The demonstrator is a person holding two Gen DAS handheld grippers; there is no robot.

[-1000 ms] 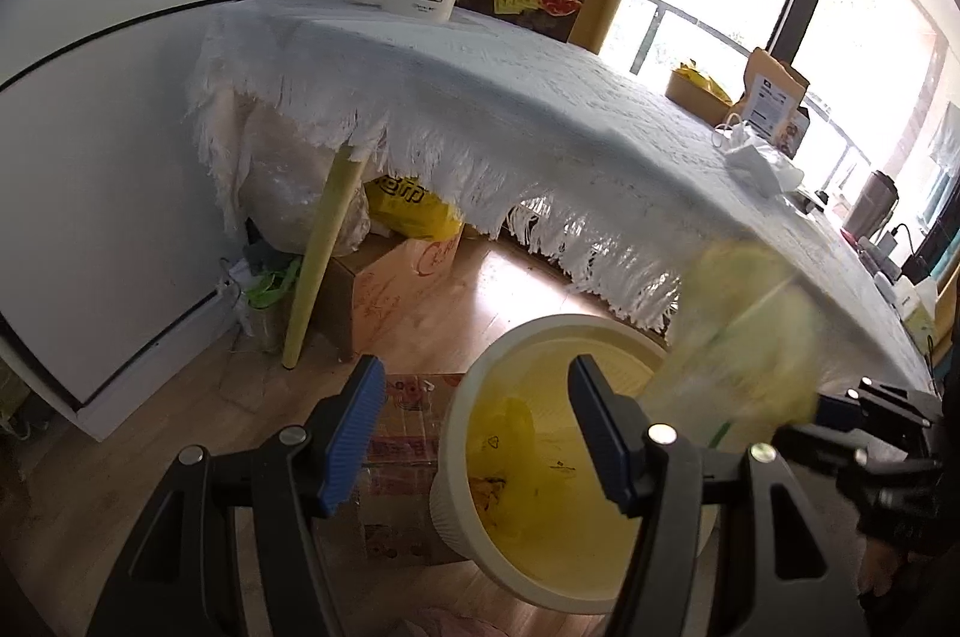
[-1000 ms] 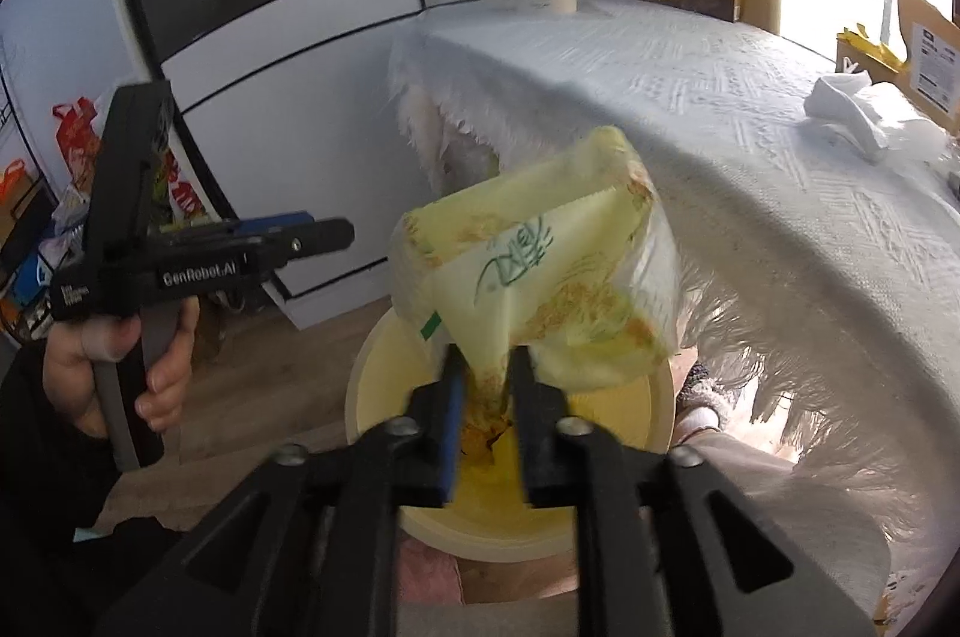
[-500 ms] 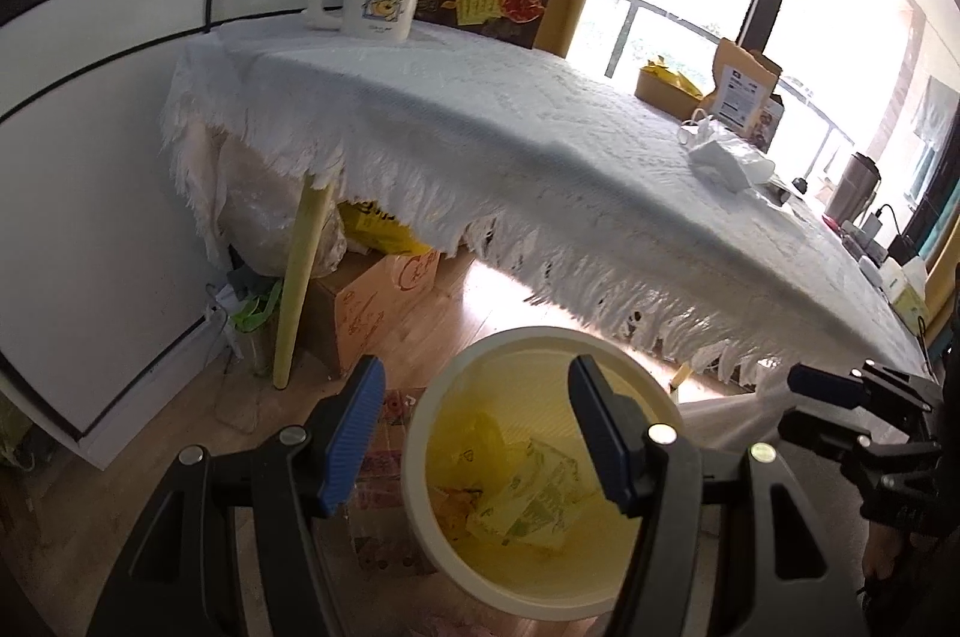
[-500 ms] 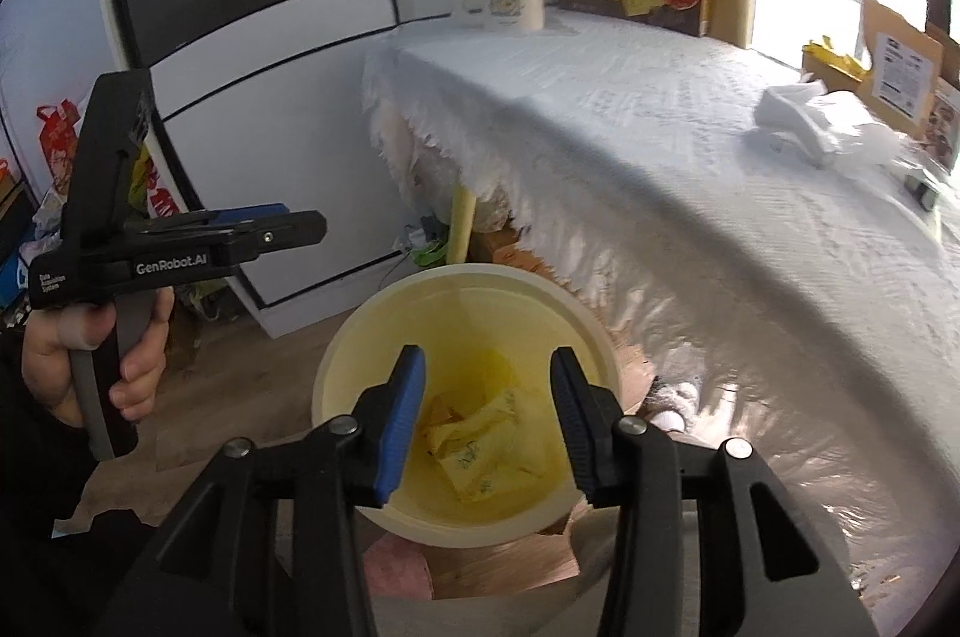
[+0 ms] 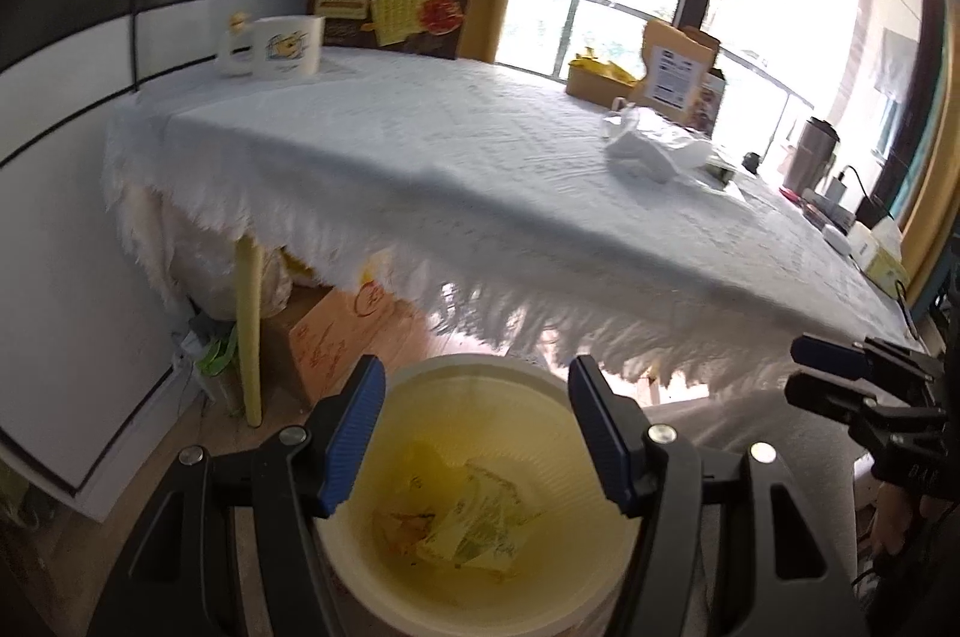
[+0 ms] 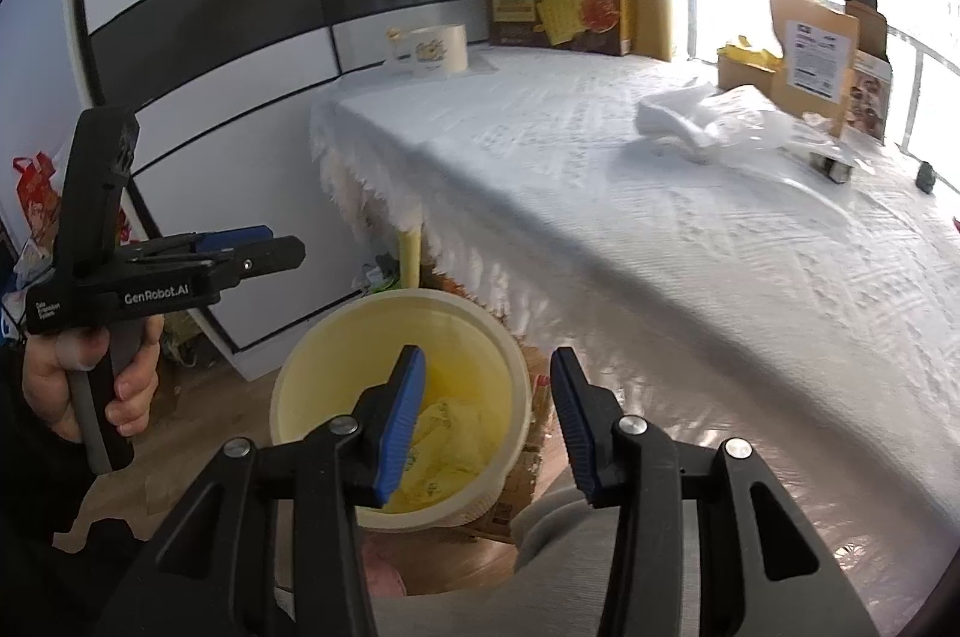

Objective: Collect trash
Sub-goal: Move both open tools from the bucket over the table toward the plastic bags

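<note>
Nearest to you, low in both wrist views, your left gripper (image 5: pixel 471 433) is spread wide with nothing between its blue ribbed pads, and your right gripper (image 6: pixel 489 418) is parted and empty too. Both hang over the bin (image 5: pixel 588 397), a round, pale plastic bucket with a smooth rim and a yellow liner, standing on the wood floor just beside the table's fringe. At its bottom lies a crumpled yellow wrapper (image 5: pixel 474 526), thin and glossy with green print, so that piece looks dealt with.

Further up the frame, the table (image 5: pixel 420 169) wears a white, nubbly woven cloth with a ragged tasselled edge. At the upper right of it sits a crumpled white plastic bag (image 5: pixel 651 144), soft and shapeless; I judge that is the trash left to fetch. Beyond stand cardboard boxes (image 5: pixel 678 69), a printed snack carton (image 5: pixel 399 0) and a glazed mug (image 5: pixel 282 45) at the far edge.
</note>
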